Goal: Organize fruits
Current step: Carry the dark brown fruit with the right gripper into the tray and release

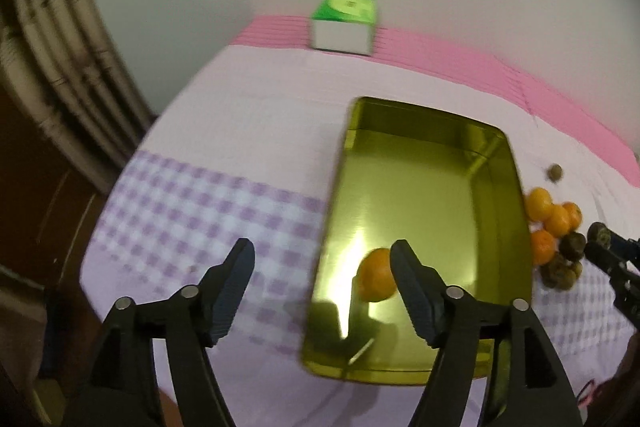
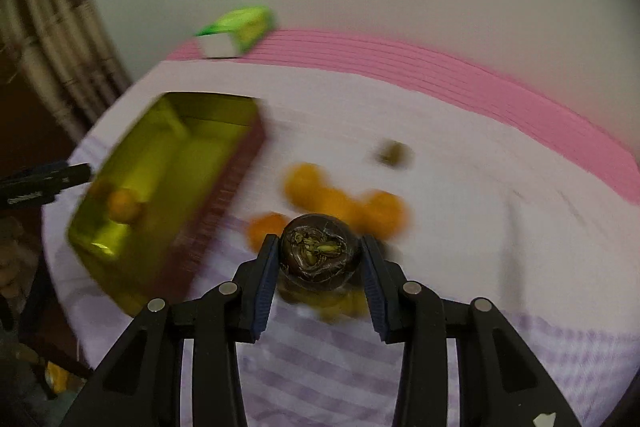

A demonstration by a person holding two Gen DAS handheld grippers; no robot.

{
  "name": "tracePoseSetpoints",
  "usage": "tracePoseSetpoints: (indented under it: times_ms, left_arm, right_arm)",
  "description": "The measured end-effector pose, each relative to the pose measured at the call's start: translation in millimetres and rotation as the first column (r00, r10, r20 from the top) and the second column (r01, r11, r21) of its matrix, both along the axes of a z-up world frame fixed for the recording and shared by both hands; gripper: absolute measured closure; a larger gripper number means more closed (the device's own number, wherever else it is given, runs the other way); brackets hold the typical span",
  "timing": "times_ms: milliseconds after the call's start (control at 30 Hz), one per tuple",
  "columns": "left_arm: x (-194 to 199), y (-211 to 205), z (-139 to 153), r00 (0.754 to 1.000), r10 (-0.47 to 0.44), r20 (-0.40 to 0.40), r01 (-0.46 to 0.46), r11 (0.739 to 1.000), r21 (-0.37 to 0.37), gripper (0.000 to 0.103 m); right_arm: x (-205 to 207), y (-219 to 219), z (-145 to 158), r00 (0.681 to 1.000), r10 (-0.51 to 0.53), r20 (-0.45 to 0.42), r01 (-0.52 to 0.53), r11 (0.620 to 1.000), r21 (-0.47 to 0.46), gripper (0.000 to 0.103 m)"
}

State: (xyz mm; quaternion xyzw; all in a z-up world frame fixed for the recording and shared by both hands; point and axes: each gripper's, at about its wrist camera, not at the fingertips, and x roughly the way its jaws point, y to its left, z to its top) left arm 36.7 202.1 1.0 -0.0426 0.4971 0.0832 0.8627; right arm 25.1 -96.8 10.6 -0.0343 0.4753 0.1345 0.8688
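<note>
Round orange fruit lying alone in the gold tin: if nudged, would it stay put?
Probably not: the round orange fruit looks ball-shaped on the smooth gold metal tin, so it likely rolls. The tin's raised walls should stop it.

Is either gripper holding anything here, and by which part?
The right gripper is shut on a dark brown fruit, pads on its two opposite sides. The left gripper is open and holds nothing.

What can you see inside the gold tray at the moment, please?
One orange lies inside the gold tray, near its front end; the rest of the floor shows bare. The left gripper's finger covers a strip of the tray floor beside the orange.
</note>
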Motion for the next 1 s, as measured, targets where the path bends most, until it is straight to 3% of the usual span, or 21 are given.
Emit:
tracePoseSetpoints:
  times_ms: [233,400,1000]
  left_arm:
    - [-19,39,-3,0.991,0.136,-0.002,-0.136,0.991,0.010,0.030]
    - [-19,49,-8,0.985,0.170,-0.008,-0.170,0.985,0.000,0.030]
    - [-17,53,-13,0.984,0.177,-0.016,-0.177,0.984,0.003,0.029]
  right_arm:
    - [5,90,-7,0.980,0.197,-0.017,-0.197,0.980,0.001,0.066]
    - [4,131,-22,0.962,0.270,-0.045,-0.272,0.962,-0.034,0.066]
    - [24,168,-59,0.945,0.296,-0.140,-0.311,0.945,-0.105,0.066]
